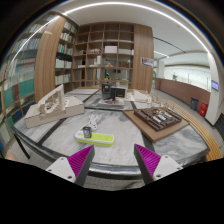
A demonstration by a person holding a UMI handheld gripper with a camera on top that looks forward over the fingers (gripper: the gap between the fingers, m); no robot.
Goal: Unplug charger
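Note:
A white and lime-green power strip (98,138) lies flat on the marble table (130,140), a little ahead of my fingers and slightly left of centre. A small dark charger (87,130) stands plugged into the strip's left end. My gripper (114,160) hovers at the near table edge, well short of the strip. It is open, and the magenta pads (82,159) stand wide apart with only bare table between them.
A wooden tray (158,121) with dark pieces sits on the table ahead to the right. A white model structure (50,101) stands at the left. Chairs and another table are farther back, with tall bookshelves (105,55) behind.

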